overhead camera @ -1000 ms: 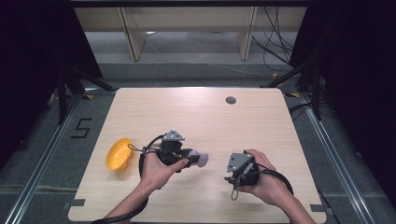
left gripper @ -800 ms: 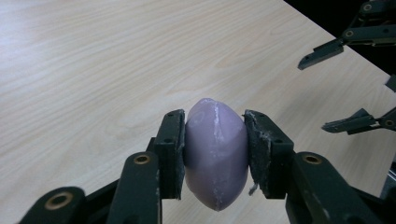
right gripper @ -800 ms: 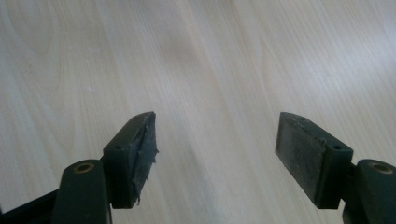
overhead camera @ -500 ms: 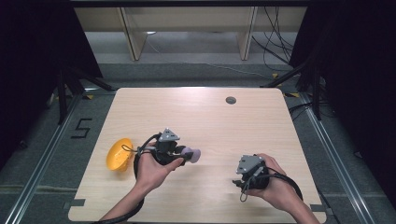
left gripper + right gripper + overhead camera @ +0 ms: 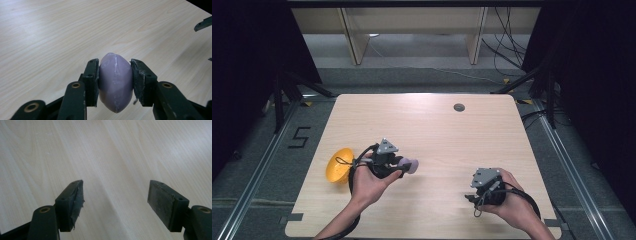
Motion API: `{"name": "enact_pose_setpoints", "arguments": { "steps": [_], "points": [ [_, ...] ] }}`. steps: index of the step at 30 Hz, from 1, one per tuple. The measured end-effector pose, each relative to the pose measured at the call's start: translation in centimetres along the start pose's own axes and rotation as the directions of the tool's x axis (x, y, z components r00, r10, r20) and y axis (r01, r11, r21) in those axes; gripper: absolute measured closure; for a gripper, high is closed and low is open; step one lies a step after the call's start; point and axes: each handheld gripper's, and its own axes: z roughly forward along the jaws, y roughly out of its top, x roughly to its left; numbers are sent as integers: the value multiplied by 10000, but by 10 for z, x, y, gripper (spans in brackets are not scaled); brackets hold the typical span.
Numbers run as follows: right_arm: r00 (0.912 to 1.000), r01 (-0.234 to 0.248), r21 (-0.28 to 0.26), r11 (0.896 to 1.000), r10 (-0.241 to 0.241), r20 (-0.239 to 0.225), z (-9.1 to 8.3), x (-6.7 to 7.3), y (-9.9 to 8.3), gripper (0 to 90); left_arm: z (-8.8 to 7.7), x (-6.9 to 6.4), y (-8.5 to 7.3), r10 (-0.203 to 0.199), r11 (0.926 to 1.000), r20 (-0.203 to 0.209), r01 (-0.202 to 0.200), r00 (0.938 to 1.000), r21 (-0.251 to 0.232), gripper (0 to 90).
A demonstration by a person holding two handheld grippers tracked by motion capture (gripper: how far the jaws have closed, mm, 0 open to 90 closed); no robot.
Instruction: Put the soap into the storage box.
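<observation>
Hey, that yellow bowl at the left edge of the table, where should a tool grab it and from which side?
Grip the yellow bowl by its rim, one jaw inside and one outside. It looks tipped on its side, opening toward the table's left edge, so come in from that side. The right tool is open and free; the left tool holds a purple soap bar.

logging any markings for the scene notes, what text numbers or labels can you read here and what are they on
"5": a dark mark on the grey floor left of the table.
No other text is readable: the purple object in the left gripper, the yellow bowl and the right gripper carry no visible lettering.
</observation>
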Motion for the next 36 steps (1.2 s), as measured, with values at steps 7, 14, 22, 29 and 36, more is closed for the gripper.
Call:
{"name": "enact_pose_setpoints", "arguments": {
  "steps": [7,14,22,29,36],
  "points": [
    [9997,61,142,9999,-57,-220,1,0,-2,292,-5,6,-2,-172,9995,-248,166,9995,-252,595],
    [9990,-445,108,9990,445,-50,2,1,-4,291,-13,13,-6,37,10000,-491,-41,9988,-77,595],
    [9988,-478,71,9988,478,-44,2,2,-4,290,-21,21,-11,-559,9973,-832,517,9950,-512,595],
    [9987,-511,36,9987,511,17,2,2,-4,291,-28,30,-16,-901,9944,-1053,835,9904,-649,595],
    [9998,-198,-69,9998,198,1,3,-1,-5,292,-37,38,-20,-846,9949,-1331,763,9875,-662,595]
  ]
}}
